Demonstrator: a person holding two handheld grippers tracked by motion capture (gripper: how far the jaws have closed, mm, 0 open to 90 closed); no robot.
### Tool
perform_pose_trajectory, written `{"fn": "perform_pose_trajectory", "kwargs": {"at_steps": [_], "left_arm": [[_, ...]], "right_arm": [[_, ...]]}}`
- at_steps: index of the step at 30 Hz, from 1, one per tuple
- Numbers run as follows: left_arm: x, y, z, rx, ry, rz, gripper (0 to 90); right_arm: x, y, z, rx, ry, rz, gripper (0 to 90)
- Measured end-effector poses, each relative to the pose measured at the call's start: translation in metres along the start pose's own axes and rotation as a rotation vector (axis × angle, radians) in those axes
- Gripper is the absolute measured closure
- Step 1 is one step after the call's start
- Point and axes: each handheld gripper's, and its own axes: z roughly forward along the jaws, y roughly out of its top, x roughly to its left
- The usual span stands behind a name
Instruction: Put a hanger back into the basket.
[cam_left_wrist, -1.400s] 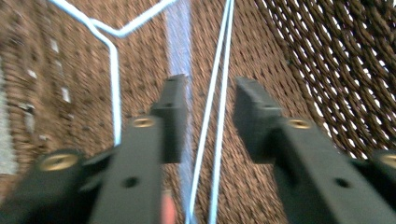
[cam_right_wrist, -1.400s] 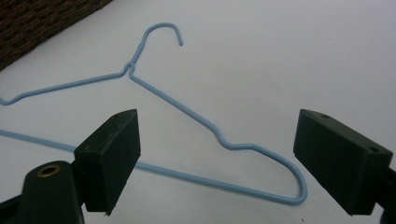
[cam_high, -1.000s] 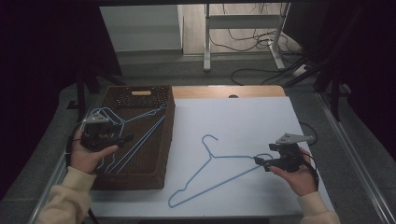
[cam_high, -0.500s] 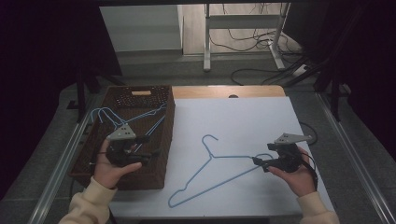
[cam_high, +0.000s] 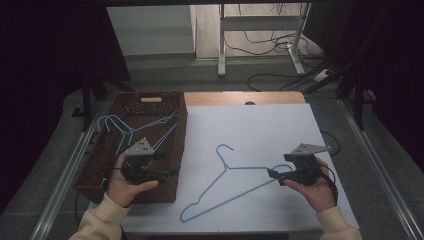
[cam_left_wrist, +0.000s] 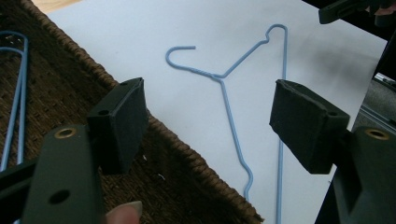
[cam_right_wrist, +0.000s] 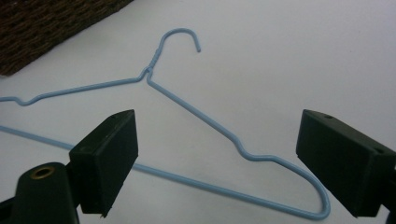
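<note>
Left gripper (cam_high: 162, 165) now low over the near right corner of the wicker basket (cam_high: 100, 165), jaws pointing out across the rim toward the white worktop (cam_high: 260, 130). Jaws set wide apart, nothing between the pads; in the left gripper view, framed between them: the basket edge and, beyond it, the blue wire hanger (cam_left_wrist: 224, 93) lying flat on the sheet. Compared with a second ago: then farther back and to the left in the basket, over the spare blue hangers (cam_high: 125, 131); since moved toward the person and turned toward the worktop. Spare hangers left in the basket, hooks over the far left rim, apparently undisturbed, though too small in the high view to be sure.

Right gripper (cam_high: 272, 173) in the same spot as before, beside the hanger's right shoulder bend. Jaws open, straddling that bend (cam_right_wrist: 280, 161) in the right gripper view, pads clear of the wire. Hanger on the worktop unmoved across all three moments: hook toward the far edge, long bar running toward the near left.

Judgement: left hand done with the basket and empty, likely swinging over to join the right on the laid-out hanger; no grip yet taken by either.
</note>
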Motion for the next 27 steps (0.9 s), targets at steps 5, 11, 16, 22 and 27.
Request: {"fn": "perform_pose_trajectory", "kwargs": {"at_steps": [5, 11, 16, 22, 27], "left_arm": [[0.0, 0.0, 0.002, 0.005, 0.0, 0.0, 27.4], [-0.002, -0.001, 0.005, 0.015, -0.007, 0.005, 27.8], [-0.003, -0.001, 0.008, 0.025, -0.009, 0.006, 28.1], [-0.003, 0.0, 0.007, 0.028, -0.012, 0.012, 28.2], [-0.004, -0.002, 0.008, 0.03, -0.014, 0.015, 28.5]], "right_arm": [[0.001, 0.0, 0.001, 0.006, -0.019, 0.02, 10.6], [0.003, 0.001, 0.003, 0.023, -0.025, 0.034, 11.0], [0.004, 0.0, 0.01, 0.051, -0.019, 0.047, 15.5], [0.012, 0.001, 0.02, 0.078, 0.015, 0.022, 26.9], [0.032, 0.005, 0.038, 0.135, 0.08, -0.025, 50.0]]}}
